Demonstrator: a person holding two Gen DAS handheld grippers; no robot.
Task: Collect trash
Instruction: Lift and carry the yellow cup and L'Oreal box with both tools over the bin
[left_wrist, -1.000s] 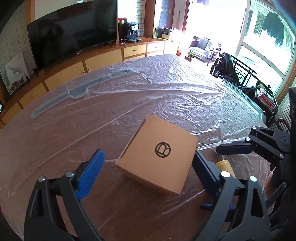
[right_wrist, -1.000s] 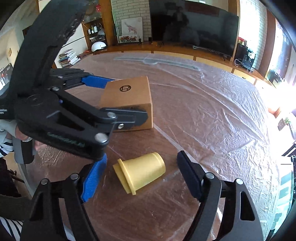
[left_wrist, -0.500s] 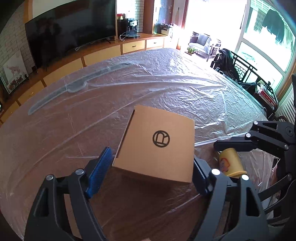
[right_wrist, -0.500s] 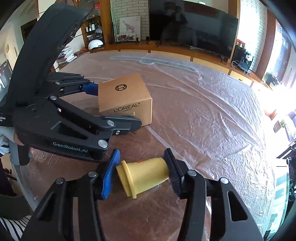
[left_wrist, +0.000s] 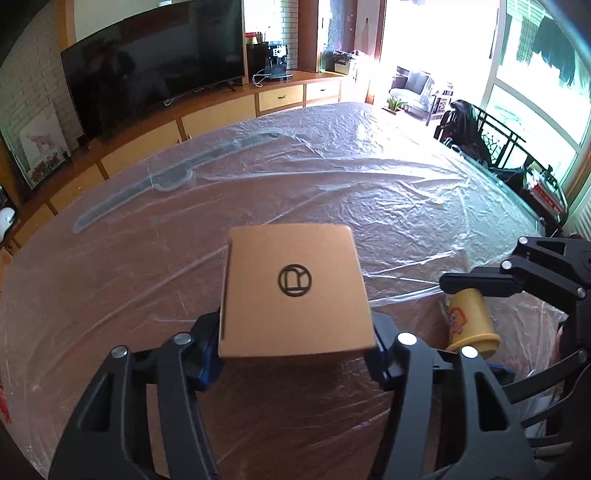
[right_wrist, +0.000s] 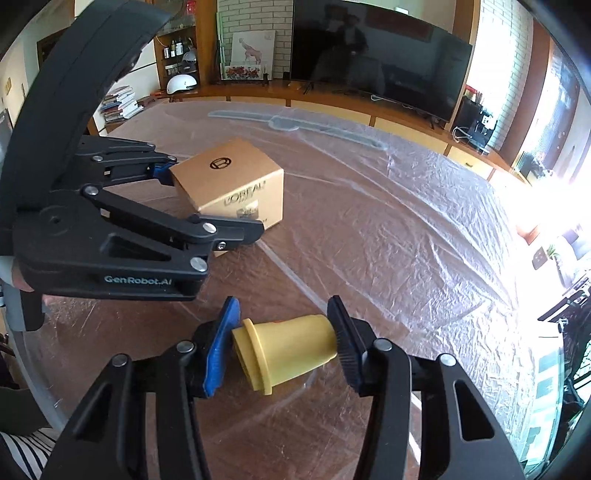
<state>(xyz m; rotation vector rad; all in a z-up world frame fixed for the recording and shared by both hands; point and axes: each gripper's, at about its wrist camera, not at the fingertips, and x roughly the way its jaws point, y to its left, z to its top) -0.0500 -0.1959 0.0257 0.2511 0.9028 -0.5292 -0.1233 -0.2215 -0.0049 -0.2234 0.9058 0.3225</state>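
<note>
A brown cardboard box (left_wrist: 293, 291) with a round logo is clamped between the pads of my left gripper (left_wrist: 295, 354) and is lifted and tilted off the table. The box also shows in the right wrist view (right_wrist: 232, 184), held by the left gripper (right_wrist: 207, 206). A yellow paper cup (right_wrist: 288, 350) lies on its side between the pads of my right gripper (right_wrist: 282, 347), which is shut on it. The cup also shows in the left wrist view (left_wrist: 469, 317) under the right gripper (left_wrist: 480, 284).
The wooden table (left_wrist: 332, 184) is covered with wrinkled clear plastic sheeting. A TV (left_wrist: 155, 77) and low cabinets stand behind it. Chairs (left_wrist: 480, 140) stand at the table's right side.
My left gripper closed on the box and raised it. My right gripper closed on the yellow cup.
</note>
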